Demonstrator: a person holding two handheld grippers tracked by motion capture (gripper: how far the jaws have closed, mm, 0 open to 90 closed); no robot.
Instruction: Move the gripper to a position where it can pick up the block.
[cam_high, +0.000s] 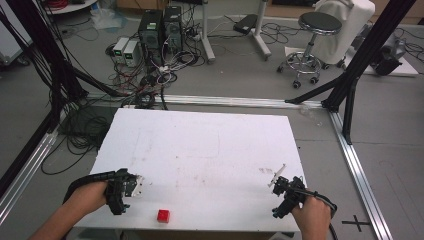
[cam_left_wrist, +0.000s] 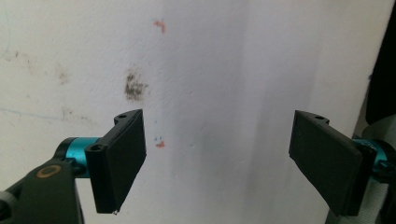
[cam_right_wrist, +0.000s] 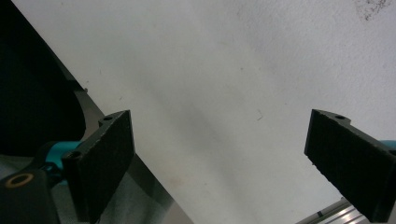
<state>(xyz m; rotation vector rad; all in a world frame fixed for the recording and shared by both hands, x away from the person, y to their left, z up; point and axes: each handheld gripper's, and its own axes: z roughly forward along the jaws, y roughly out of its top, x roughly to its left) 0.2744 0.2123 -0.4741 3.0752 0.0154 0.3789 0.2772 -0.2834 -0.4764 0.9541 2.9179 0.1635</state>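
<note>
From above, a small red block (cam_high: 163, 215) sits near the white table's (cam_high: 200, 145) front edge between the left gripper (cam_high: 131, 186) and right gripper (cam_high: 278, 186), while each gripper's own view shows jaws spread wide, empty, over bare tabletop.

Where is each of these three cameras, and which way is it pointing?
High view: above the person's side, looking forward and down at the white table; forearms, left gripper, right gripper.
Left gripper view: rides the left gripper, facing the stained tabletop.
Right gripper view: rides the right gripper, facing the table edge.
All share the table.
</note>
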